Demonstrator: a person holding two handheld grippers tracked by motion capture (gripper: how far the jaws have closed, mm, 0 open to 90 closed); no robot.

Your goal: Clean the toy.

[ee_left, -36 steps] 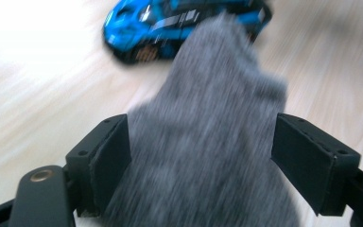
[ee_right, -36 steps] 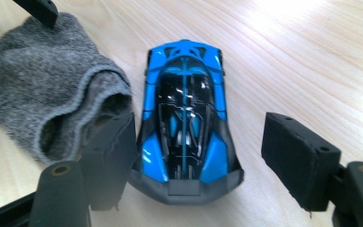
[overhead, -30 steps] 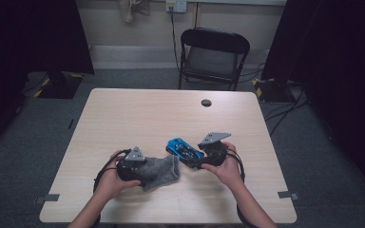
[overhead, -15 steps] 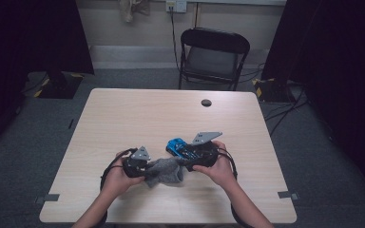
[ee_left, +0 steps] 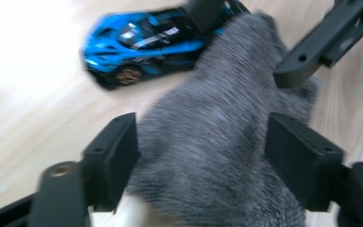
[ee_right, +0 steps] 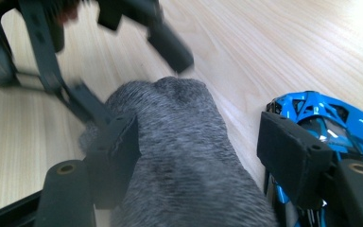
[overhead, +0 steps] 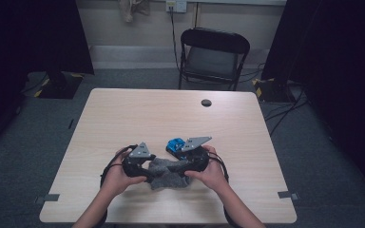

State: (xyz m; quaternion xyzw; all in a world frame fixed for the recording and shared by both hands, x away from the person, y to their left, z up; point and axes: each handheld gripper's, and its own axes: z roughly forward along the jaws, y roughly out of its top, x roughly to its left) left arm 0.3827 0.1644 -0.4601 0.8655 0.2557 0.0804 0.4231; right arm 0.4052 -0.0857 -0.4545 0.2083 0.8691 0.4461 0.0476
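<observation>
Seen from above: wooden table (overhead: 123, 114), two hands near its front edge, each holding a black gripper. Left gripper (overhead: 145, 167) and right gripper (overhead: 183, 166) facing each other, close together, with a grey sock (overhead: 167, 173) bunched between them. Blue toy car (overhead: 175, 144) on the table just behind the sock, beside the right gripper.

From the left gripper's own camera: jaws spread wide, one on either side of the sock (ee_left: 227, 142), the fabric filling the gap but not pinched; right-hand jaw touching or nearly touching the cloth. Toy car (ee_left: 146, 40) beyond, lying on the wood against the sock's far end, with the other gripper's jaws at the top right.

From the right gripper's own camera: jaws likewise wide open, sock (ee_right: 184, 156) lying between them, left-hand jaw against the fabric, right-hand jaw in front of the car (ee_right: 331, 118). Neither gripper clamped on anything. Black folding chair (overhead: 212, 52) behind the table.
</observation>
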